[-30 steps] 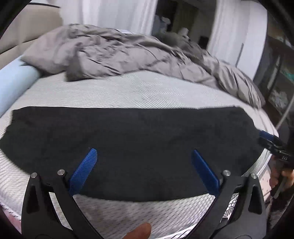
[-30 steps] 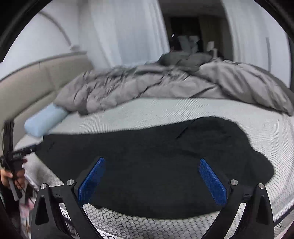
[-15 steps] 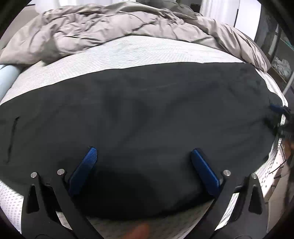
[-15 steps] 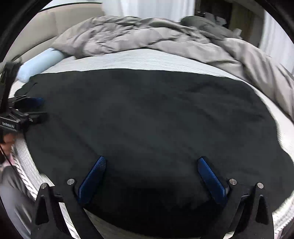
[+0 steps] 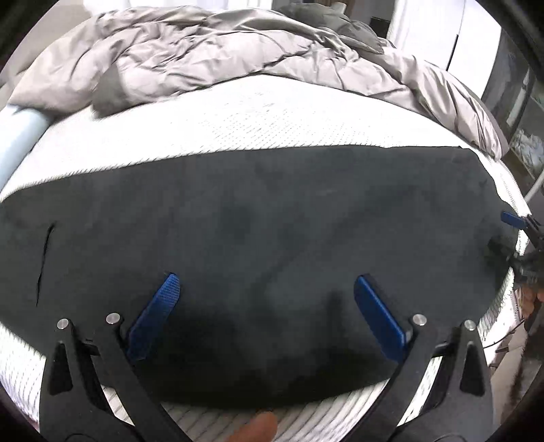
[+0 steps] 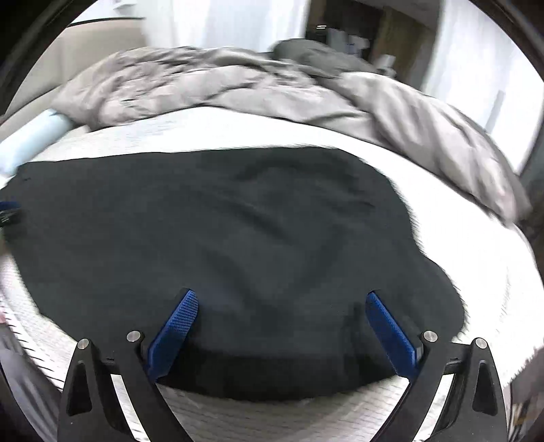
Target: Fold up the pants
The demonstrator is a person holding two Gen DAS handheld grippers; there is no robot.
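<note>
Left wrist: pants [image 5: 258, 231] lie under spread fingers [image 5: 154, 316].

Location: a home bedroom. Indicators: a bed with a white textured mattress [image 5: 272, 115]; a rumpled grey duvet [image 5: 210, 54] at 12 o'clock; a light-blue bolster pillow [image 5: 20, 132] at 10 o'clock; white curtains [image 6: 221, 23] behind.

Black pants [image 5: 272, 238], spread flat lengthwise across the bed, near its front edge, lightly wrinkled
</note>
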